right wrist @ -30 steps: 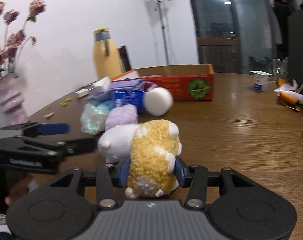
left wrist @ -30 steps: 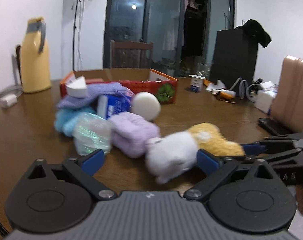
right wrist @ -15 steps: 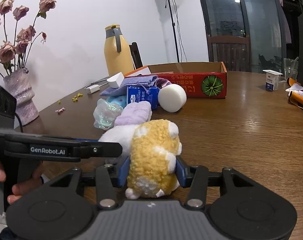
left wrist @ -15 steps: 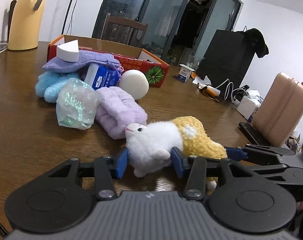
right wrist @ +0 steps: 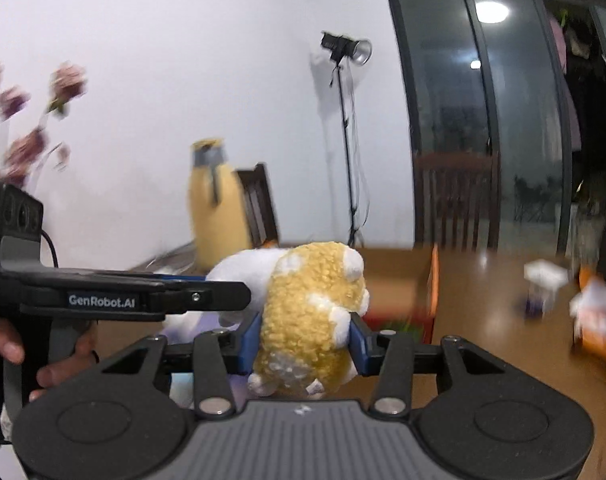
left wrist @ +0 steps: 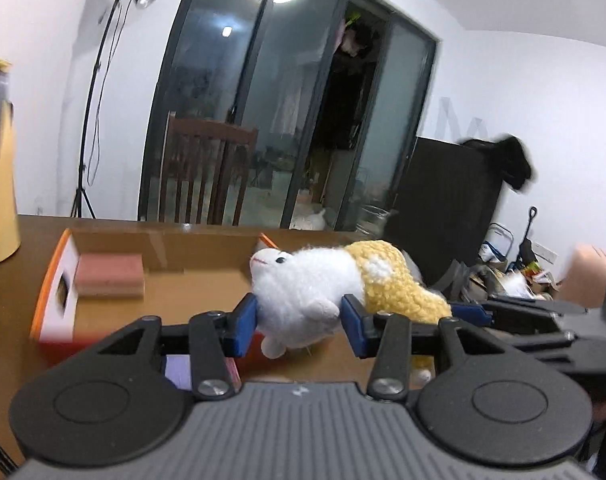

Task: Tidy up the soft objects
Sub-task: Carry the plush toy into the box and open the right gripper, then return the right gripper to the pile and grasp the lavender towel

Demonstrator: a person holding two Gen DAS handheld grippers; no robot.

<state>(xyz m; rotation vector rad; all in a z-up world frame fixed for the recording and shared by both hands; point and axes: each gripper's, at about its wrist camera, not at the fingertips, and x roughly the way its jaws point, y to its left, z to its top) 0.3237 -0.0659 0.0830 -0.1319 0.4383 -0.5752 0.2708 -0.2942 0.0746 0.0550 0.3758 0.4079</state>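
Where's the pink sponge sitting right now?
In the left wrist view, the pink sponge lies inside the open cardboard box, in its left end, left of the plush toy.

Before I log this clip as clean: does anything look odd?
Only that one plush is clamped by both: left hand-held gripper on its white head, right hand-held gripper on its yellow body. Nothing spilled or damaged.

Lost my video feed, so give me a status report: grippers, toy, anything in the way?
Left gripper shut on plush toy, white end. Right gripper shut on its yellow end. Toy held at the cardboard box; pink sponge inside, off to one side.
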